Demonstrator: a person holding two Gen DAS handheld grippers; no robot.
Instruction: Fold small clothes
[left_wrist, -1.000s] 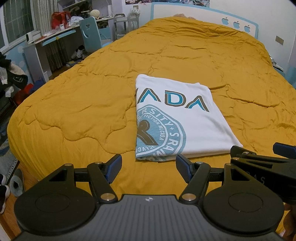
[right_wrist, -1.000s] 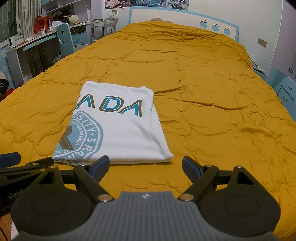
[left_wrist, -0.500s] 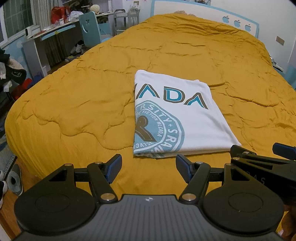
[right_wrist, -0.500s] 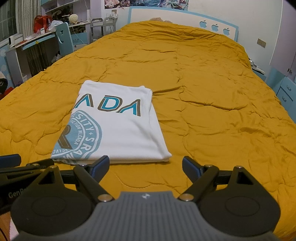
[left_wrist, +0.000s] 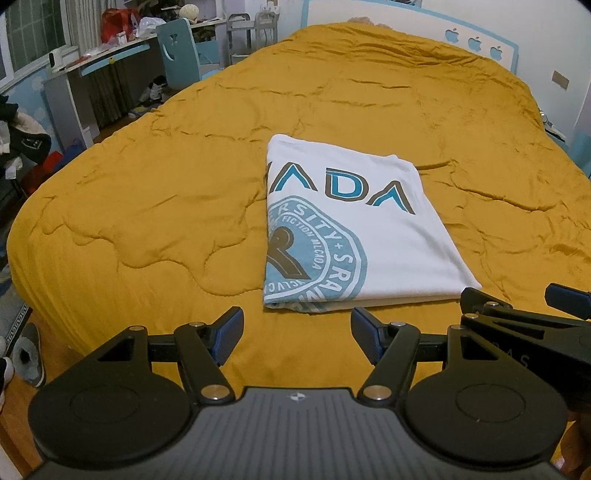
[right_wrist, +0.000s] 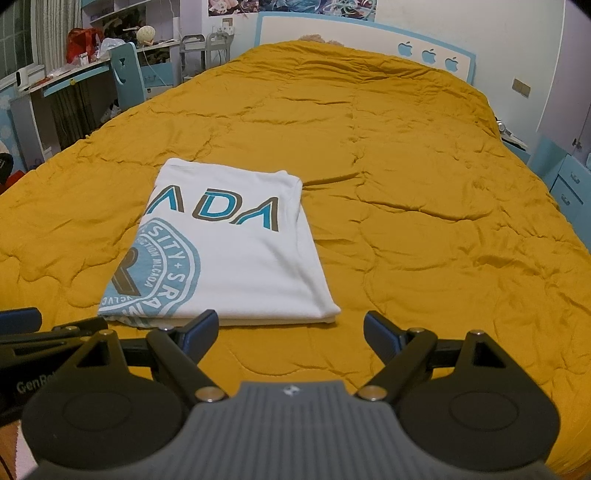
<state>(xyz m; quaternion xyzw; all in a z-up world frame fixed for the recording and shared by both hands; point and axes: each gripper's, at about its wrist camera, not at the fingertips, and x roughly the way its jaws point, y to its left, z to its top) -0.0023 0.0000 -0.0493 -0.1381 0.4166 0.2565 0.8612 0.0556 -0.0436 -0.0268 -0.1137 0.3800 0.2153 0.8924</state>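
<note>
two grippers hover side by side over the near edge of the bed: the left gripper (left_wrist: 296, 334) and the right gripper (right_wrist: 291, 332), both with jaws spread wide and holding nothing. just ahead of their tips a folded white t-shirt (left_wrist: 354, 229) lies flat on the mustard quilt (right_wrist: 424, 192), its print partly cut off by the fold. beyond, the blue headboard (right_wrist: 369, 35).

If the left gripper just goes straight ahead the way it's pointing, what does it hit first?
Most likely the folded white T-shirt: its near edge lies just past the open left gripper, with only bare yellow quilt between. Height above the quilt is unclear.
</note>
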